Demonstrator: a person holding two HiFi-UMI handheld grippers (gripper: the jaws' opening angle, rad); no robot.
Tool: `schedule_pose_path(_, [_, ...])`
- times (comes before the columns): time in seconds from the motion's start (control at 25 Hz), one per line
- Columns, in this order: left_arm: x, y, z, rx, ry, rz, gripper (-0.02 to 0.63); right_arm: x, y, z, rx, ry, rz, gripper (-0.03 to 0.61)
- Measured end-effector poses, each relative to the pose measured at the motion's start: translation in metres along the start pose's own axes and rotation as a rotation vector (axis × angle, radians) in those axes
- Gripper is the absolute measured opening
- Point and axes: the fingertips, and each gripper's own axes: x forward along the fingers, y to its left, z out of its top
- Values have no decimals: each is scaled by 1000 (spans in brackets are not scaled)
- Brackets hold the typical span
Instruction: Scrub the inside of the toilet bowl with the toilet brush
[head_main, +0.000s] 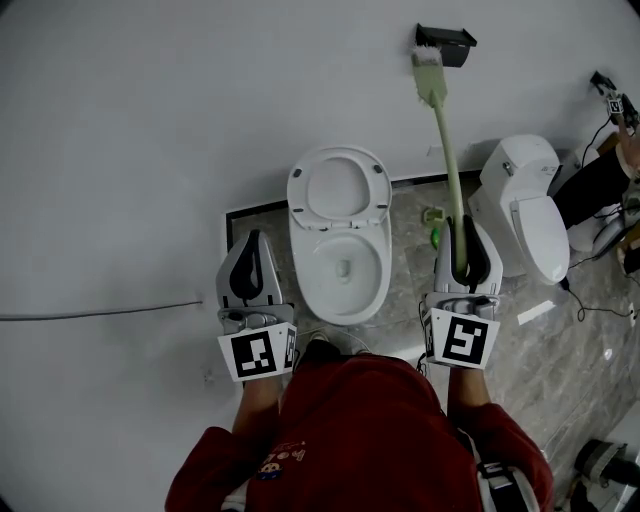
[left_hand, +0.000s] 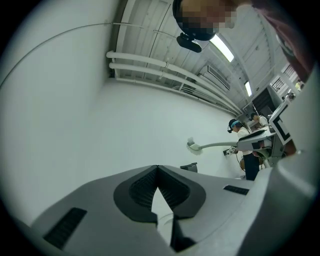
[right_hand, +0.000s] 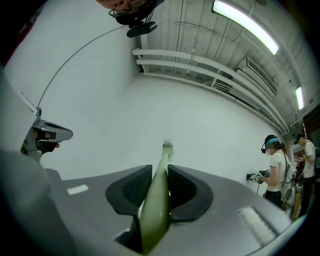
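The right tool (head_main: 462, 238) is clamped on the brush (head_main: 443, 120), its bristles up at 12 o'clock and the bowl (head_main: 299, 262) at its 9 o'clock. The left tool (head_main: 252, 250) is closed on nothing. Scrubbing hasn't begun; next, the head must swing down into the bowl.

We note: toilet (head_main: 340, 255) ahead of us, lid raised against wall behind. Left tool (head_main: 255, 242) left of bowl, right tool (head_main: 462, 228) right of it. Brush (head_main: 447, 150) handle between right tool's jaws, running up wall; brush head just below holder (head_main: 446, 42) on wall. Second toilet (head_main: 530, 210) right of first, beyond right tool. Cable (head_main: 100, 312) on wall, far left.
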Motion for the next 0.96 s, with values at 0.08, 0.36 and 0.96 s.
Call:
schedule_pose_path(0.08, [1, -1, 1, -2, 4, -3, 5, 0, 0, -1, 1, 14, -3, 109])
schedule_pose_path(0.36, [2, -6, 1, -5, 18, -18, 5, -1, 2, -3, -2, 37, -3, 109])
schedule_pose_path(0.96, [5, -5, -9, -14, 30, -9, 6, 4, 16, -17, -8, 44, 52, 109])
